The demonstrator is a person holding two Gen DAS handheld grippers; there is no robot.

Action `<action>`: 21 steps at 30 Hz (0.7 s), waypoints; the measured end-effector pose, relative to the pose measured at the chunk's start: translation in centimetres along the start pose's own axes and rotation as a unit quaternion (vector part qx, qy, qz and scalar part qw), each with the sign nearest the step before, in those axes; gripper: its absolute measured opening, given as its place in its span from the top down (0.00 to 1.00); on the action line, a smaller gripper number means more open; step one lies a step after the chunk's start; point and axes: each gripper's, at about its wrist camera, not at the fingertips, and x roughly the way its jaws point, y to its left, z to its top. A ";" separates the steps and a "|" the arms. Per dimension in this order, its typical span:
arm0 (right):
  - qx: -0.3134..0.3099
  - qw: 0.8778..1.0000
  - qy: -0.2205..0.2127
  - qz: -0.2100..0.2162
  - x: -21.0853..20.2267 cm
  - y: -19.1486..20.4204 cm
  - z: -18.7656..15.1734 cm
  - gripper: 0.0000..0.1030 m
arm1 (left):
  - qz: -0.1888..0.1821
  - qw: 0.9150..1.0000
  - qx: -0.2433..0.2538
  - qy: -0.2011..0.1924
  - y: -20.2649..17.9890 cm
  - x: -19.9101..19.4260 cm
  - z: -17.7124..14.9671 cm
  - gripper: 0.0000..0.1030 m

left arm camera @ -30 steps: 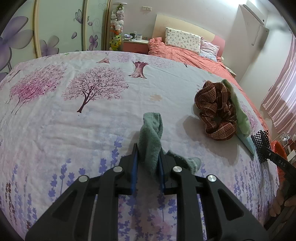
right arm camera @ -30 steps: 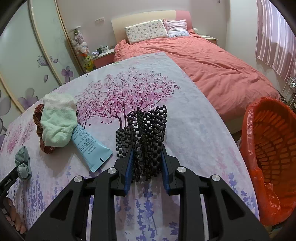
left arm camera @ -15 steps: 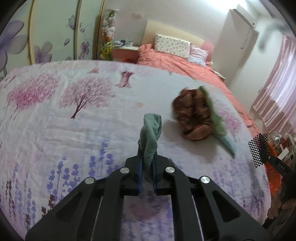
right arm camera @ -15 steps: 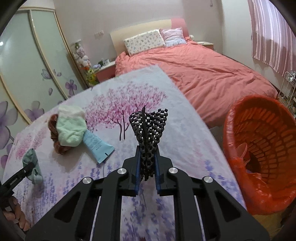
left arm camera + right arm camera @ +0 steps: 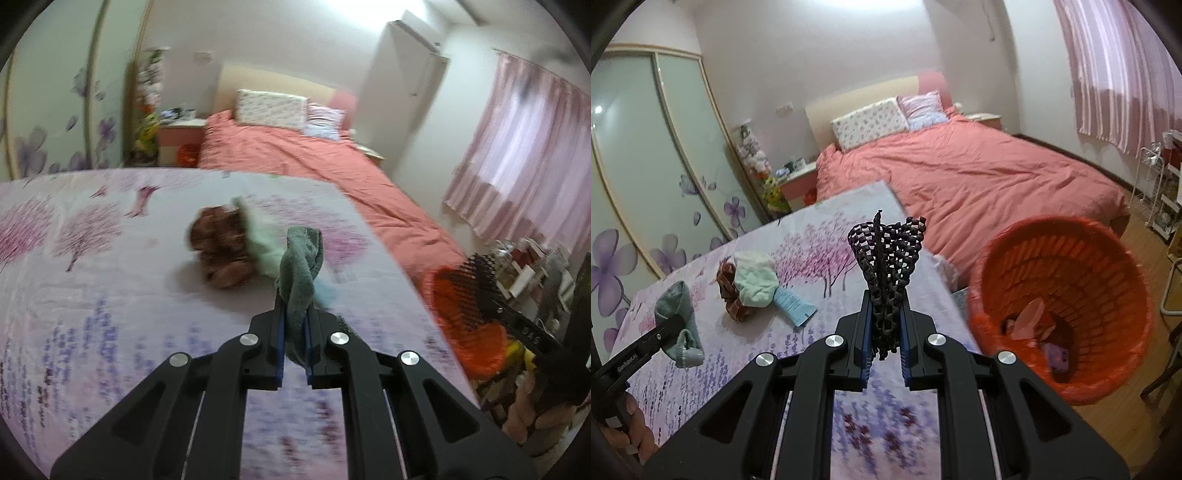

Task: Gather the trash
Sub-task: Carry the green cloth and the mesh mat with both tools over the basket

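Note:
My left gripper is shut on a grey-green sock and holds it above the floral table cover. My right gripper is shut on a black-and-white checkered cloth, lifted near the table's right edge. The orange trash basket stands on the floor to the right, with some scraps inside; it also shows in the left wrist view. The left gripper with the sock shows in the right wrist view.
On the table lie a brown plaid scrunchie, a pale green sock over it, and a light blue tube. A bed with a coral cover stands behind. A rack stands by the pink curtain.
Both grippers have lifted and swung to the right with their cloths. The orange basket is now closer and larger in both views.

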 end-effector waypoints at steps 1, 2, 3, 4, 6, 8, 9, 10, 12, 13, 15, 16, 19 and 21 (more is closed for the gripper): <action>0.002 1.000 -0.006 -0.002 -0.5 -0.3 0.1 0.88 | -0.008 1.000 0.007 -0.002 -1.0 -0.1 0.1 0.91; 0.005 1.000 -0.014 -0.006 -1.1 -0.7 0.1 0.88 | -0.020 1.000 0.016 -0.006 -2.2 -0.3 0.2 0.91; 0.008 1.000 -0.022 -0.010 -1.7 -1.1 0.2 0.88 | -0.028 0.999 0.022 -0.008 -3.2 -0.5 0.2 0.91; 0.012 0.999 -0.031 -0.015 -2.3 -1.6 0.4 0.88 | -0.035 0.999 0.027 -0.009 -3.9 -0.5 0.3 0.91; 0.019 0.999 -0.041 -0.022 -3.1 -2.5 0.6 0.88 | -0.056 0.998 0.040 -0.013 -6.1 -0.7 0.5 0.91; 0.031 0.998 -0.051 -0.027 -3.8 -3.7 1.0 0.88 | -0.075 0.996 0.048 -0.013 -7.8 -0.6 0.6 0.91; 0.035 0.998 -0.054 -0.029 -4.1 -4.2 1.0 0.88 | -0.086 0.995 0.051 -0.013 -8.6 -0.5 0.6 0.91; 0.040 0.997 -0.059 -0.032 -4.4 -4.9 1.2 0.88 | -0.096 0.994 0.055 -0.011 -9.4 -0.3 0.7 0.91; 0.047 0.996 -0.064 -0.037 -4.7 -6.0 1.3 0.88 | -0.114 0.991 0.064 -0.007 -11.1 0.2 0.7 0.91; 0.052 0.996 -0.066 -0.040 -4.7 -6.7 1.4 0.88 | -0.125 0.990 0.070 -0.003 -12.3 0.6 0.7 0.91; 0.058 0.995 -0.068 -0.046 -4.6 -7.7 1.5 0.88 | -0.141 0.987 0.077 0.004 -13.8 1.4 0.5 0.91; 0.061 0.995 -0.069 -0.049 -4.6 -8.1 1.5 0.88 | -0.150 0.985 0.081 0.009 -14.8 1.8 0.4 0.91; 0.074 0.993 -0.069 -0.058 -4.0 -9.7 1.5 0.88 | -0.172 0.980 0.096 0.022 -17.8 3.3 0.0 0.91; 0.085 0.992 -0.068 -0.064 -3.7 -11.1 1.5 0.88 | -0.180 0.977 0.106 0.030 -19.5 4.6 -0.2 0.91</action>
